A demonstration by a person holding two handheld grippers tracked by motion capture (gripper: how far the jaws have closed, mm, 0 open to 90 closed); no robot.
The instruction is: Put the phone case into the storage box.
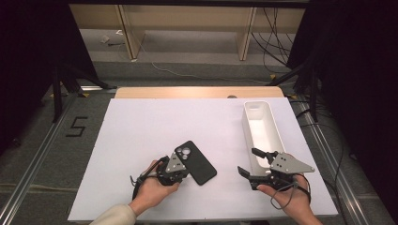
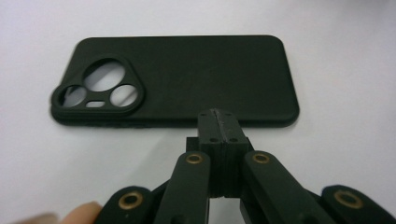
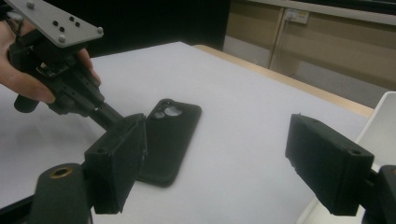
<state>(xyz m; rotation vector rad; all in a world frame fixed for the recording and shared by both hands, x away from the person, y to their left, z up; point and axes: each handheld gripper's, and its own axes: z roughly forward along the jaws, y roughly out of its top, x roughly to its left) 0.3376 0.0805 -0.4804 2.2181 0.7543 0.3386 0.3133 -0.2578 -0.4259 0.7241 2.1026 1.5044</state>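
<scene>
A black phone case [image 1: 199, 164] lies back up on the white table top [image 1: 141, 126], its camera cut-outs toward the far left. My left gripper [image 1: 184, 171] is shut, and its joined tips rest at the middle of the case's near long edge [image 2: 217, 122]; whether they press on the case [image 2: 187, 70] I cannot tell. To the right of the case my right gripper [image 1: 247, 161] is held open and empty, beside the tray. In the right gripper view the case [image 3: 170, 135] lies between its wide-apart jaws [image 3: 222, 161], with the left gripper [image 3: 109, 114] touching it.
A long white tray [image 1: 248, 131] stands along the right side of the table, its near end next to my right gripper; its edge [image 3: 383, 121] also shows in the right gripper view. Beyond the far table edge are wooden furniture and floor cables.
</scene>
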